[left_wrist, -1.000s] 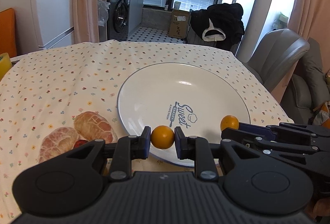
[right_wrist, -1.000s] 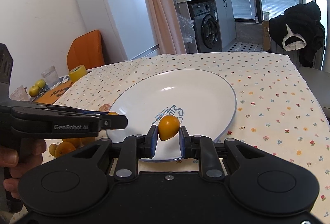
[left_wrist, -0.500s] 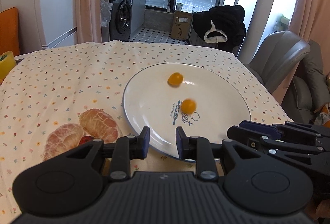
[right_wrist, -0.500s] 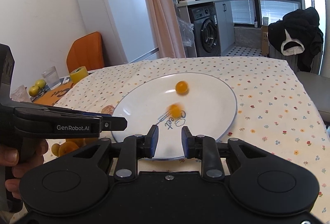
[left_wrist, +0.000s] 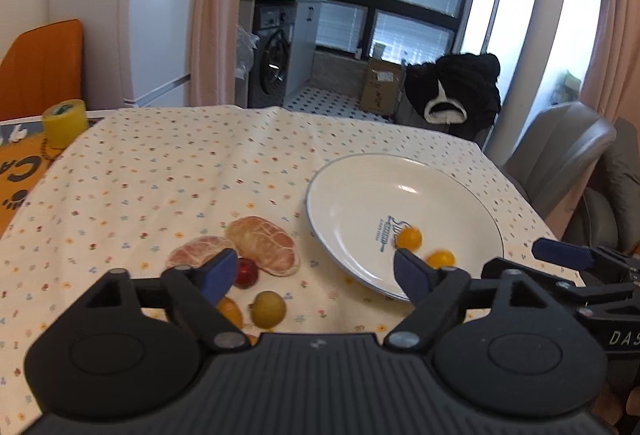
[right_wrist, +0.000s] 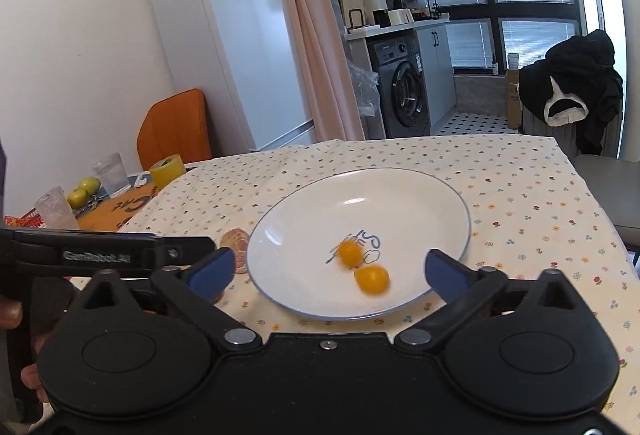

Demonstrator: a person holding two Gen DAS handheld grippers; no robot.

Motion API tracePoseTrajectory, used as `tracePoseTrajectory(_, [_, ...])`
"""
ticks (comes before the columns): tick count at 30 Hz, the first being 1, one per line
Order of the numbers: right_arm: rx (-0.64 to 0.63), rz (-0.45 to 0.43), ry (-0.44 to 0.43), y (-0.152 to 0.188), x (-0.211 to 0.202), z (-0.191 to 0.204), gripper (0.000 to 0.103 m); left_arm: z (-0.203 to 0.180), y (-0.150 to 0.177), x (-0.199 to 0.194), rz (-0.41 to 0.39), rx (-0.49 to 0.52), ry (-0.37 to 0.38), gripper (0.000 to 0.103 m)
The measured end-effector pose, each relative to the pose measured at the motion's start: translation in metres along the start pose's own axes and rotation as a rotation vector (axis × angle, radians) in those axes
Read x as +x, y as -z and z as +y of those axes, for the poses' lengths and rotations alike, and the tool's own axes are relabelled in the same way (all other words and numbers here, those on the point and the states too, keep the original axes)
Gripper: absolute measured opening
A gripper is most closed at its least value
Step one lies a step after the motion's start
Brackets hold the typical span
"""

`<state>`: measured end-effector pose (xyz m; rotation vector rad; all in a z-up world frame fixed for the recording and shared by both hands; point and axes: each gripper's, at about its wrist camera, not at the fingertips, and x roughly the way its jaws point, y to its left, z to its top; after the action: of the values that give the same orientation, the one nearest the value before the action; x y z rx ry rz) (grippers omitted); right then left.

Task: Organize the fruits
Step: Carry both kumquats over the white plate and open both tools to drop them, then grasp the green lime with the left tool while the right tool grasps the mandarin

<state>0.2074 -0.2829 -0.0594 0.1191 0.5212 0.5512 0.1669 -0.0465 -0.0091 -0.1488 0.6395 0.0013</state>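
Two small orange fruits lie on the white plate, motion-blurred; the right wrist view shows the same fruits near the plate logo. My left gripper is open and holds nothing, above the cloth left of the plate. Below it lie two peeled pomelo segments, a small red fruit, a yellow-green fruit and an orange fruit. My right gripper is open over the plate's near rim, empty.
A yellow tape roll and an orange mat sit at the table's left. Glasses and green fruits stand further left. A grey chair is beyond the table's right edge. A hand holds the left gripper.
Both grippers opened wide and drew back after letting go of the orange fruits, which rolled toward the plate's near side. The left gripper swung left over the loose fruits.
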Motion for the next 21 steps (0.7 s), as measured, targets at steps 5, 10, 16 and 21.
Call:
tracePoseTrajectory(5, [0.004, -0.005, 0.017, 0.003, -0.001, 0.008, 0.103, 0.016, 0.006, -0.016, -0.024, -0.028, -0.032, 0.090])
tracePoseTrajectory(10, [-0.012, 0.005, 0.038, 0.007, -0.001, 0.018, 0.103, 0.032, 0.013, -0.029, -0.044, -0.060, -0.066, 0.091])
tracePoseTrajectory(16, [-0.013, -0.007, 0.032, 0.009, -0.003, 0.030, 0.103, 0.048, 0.021, -0.044, -0.061, -0.074, -0.099, 0.091])
tracePoseTrajectory(21, [-0.022, 0.001, 0.007, 0.008, -0.002, 0.041, 0.103, 0.063, 0.026, -0.051, -0.036, -0.099, -0.090, 0.091])
